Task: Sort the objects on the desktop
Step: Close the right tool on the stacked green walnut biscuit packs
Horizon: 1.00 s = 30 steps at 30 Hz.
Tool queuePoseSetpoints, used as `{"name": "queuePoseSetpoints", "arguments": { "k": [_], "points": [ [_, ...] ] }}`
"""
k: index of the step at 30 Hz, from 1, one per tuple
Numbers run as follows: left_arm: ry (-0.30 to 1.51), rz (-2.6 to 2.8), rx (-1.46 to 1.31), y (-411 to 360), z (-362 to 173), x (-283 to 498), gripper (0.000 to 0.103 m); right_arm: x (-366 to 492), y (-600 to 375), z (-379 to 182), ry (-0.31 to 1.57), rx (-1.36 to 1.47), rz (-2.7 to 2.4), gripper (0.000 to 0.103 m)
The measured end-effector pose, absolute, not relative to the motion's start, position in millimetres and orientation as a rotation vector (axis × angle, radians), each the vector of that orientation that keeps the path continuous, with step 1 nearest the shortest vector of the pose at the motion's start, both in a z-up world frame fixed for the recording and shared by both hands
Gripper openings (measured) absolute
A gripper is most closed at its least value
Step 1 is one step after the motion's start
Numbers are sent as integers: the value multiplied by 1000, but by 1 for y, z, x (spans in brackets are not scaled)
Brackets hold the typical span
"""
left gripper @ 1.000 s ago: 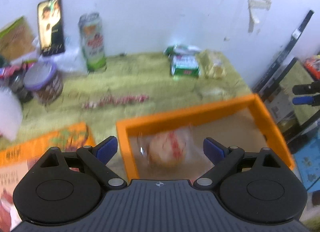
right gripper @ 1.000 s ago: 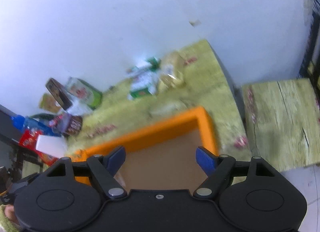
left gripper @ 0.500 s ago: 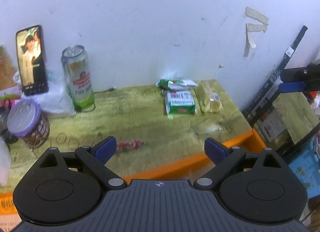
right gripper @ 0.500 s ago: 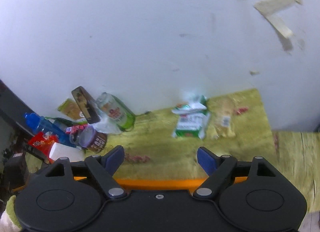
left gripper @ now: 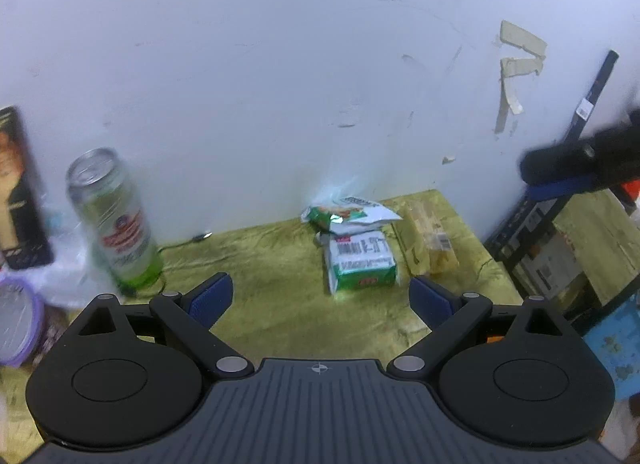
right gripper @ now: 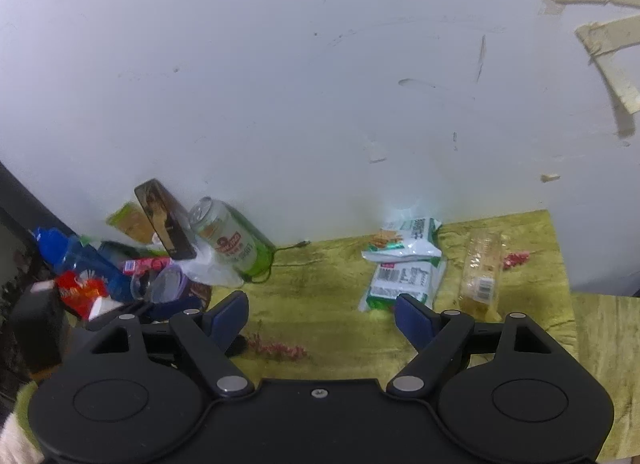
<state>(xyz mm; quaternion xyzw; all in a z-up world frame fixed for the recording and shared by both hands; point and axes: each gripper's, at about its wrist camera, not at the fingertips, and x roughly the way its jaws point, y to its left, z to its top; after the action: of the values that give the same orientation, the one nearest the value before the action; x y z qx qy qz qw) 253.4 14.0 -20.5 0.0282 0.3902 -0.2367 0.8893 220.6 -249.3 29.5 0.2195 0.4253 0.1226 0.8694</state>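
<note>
Left wrist: left gripper (left gripper: 320, 298) spread, empty; green packet (left gripper: 362, 266) just beyond, below the crumpled bag (left gripper: 348, 217). Risk: snagging both.

Right wrist: right gripper (right gripper: 320, 314) spread, empty; green packet (right gripper: 404, 278) near its right finger. Risk: grippers collide.

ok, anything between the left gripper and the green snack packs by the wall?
Nothing visible. The left gripper is open and empty, and only bare tabletop lies between it and the green packs. The can stands well off to the left, and the clear packet lies just right of the packs.
</note>
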Motion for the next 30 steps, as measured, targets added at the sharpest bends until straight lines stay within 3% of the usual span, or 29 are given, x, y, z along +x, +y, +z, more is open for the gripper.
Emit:
{"name": "queuePoseSetpoints", "arguments": {
  "k": [6,9,19,24,30],
  "points": [
    [823,-561,85,-15,-55,287,96,274,-262,-5,952,624,254,79],
    [834,-599,79,-28,-76,304,96,305,-261,-30,1005,658,234,85],
    [893,-695,47,-56,-137,344,96,380,-255,-126,1276,701,76,88],
    [906,-727,49,-66,-153,354,95,394,-246,-144,1323,640,28,94],
    [906,-764,40,-72,-163,360,94,392,-246,-149,1341,649,-11,95]
  ]
}}
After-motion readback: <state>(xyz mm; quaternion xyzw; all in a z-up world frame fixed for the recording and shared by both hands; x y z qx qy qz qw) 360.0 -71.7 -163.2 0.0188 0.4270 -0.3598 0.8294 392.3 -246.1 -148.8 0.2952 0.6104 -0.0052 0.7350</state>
